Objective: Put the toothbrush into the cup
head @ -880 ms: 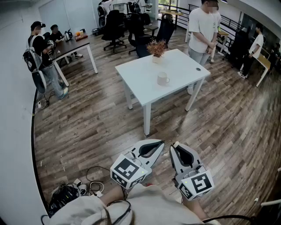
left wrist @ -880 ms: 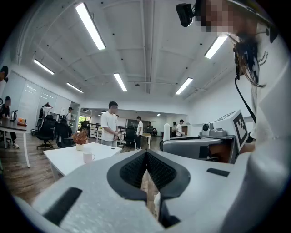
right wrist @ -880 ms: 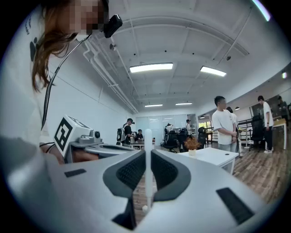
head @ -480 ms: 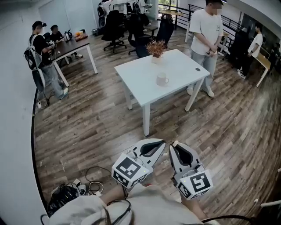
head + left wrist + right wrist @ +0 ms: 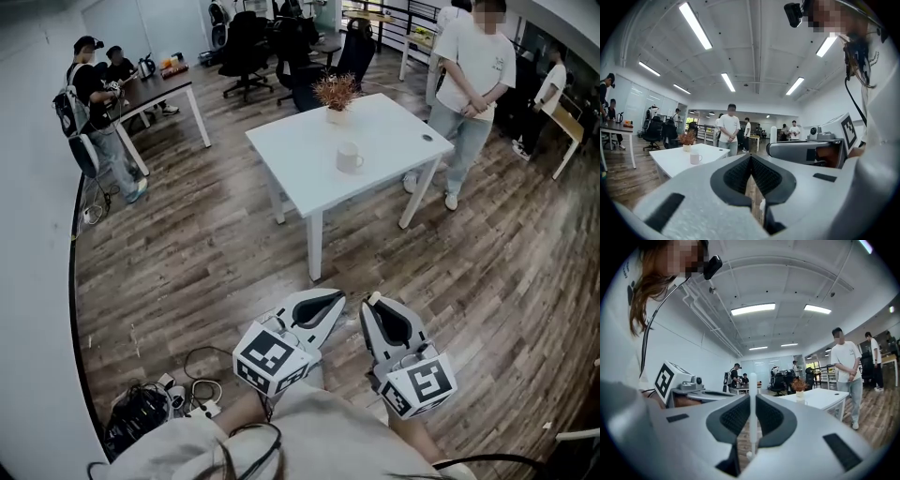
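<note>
A white cup (image 5: 350,157) stands on the white table (image 5: 394,131) across the room, also seen as the cup (image 5: 695,159) in the left gripper view. A thin white toothbrush (image 5: 753,413) stands upright between the jaws of my right gripper (image 5: 753,397), which is shut on it. In the head view the right gripper (image 5: 375,302) is held low near my body, far from the table. The left gripper (image 5: 337,302) is beside it; in its own view the left gripper (image 5: 751,158) is shut with nothing in it.
A potted plant (image 5: 336,94) sits at the table's far edge. A person in a white shirt (image 5: 473,84) stands at the table's right. Cables and a bag (image 5: 141,412) lie on the wood floor at my left. Two people stand by a desk (image 5: 155,89).
The person in the white shirt has stepped to the right of the table. Both grippers stay low near my body, with the toothbrush still held.
</note>
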The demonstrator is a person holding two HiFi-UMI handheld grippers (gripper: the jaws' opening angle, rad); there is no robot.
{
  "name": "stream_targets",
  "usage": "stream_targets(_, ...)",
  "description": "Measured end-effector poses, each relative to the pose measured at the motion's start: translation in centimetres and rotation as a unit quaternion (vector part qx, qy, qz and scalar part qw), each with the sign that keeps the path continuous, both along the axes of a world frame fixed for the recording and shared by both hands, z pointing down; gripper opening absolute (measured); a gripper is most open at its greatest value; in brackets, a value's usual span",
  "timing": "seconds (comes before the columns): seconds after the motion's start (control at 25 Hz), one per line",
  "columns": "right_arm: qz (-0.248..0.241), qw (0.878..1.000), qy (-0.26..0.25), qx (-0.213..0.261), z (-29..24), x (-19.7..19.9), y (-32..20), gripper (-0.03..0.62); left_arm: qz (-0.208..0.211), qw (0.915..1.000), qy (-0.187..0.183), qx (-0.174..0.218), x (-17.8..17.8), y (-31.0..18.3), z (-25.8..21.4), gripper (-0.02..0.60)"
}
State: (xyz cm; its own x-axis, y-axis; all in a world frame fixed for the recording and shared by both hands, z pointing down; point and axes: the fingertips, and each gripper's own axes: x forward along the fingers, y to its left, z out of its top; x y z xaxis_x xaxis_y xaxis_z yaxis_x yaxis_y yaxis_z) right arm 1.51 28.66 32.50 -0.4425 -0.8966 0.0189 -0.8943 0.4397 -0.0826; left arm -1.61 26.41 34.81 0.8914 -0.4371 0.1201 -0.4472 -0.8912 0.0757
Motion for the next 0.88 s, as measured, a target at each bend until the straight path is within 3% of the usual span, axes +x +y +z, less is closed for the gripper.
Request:
stream_targets(0.32, -0.002, 1.000, 0.015, -0.019, 1.2, 1.3, -5.2, 0.046, -0.006, 0.9997, 0.018, -0.016, 1.6, -5.2, 1.3, 0.003)
stream_targets(0.48, 0.000, 1.000, 0.008, -0.020, 1.4, 1.3, -8.8, 0.046, -0.007, 0.9995, 0.007, -0.029, 1.6, -9.5, 2.6, 0.003)
stream_targets(0.88, 0.042, 0.999, 0.025, -0.021, 0.5, 5.0, -19.8, 0.046, 0.011, 0.9988, 0.019, -0.044, 4.3, -21.0, 2.9, 0.003)
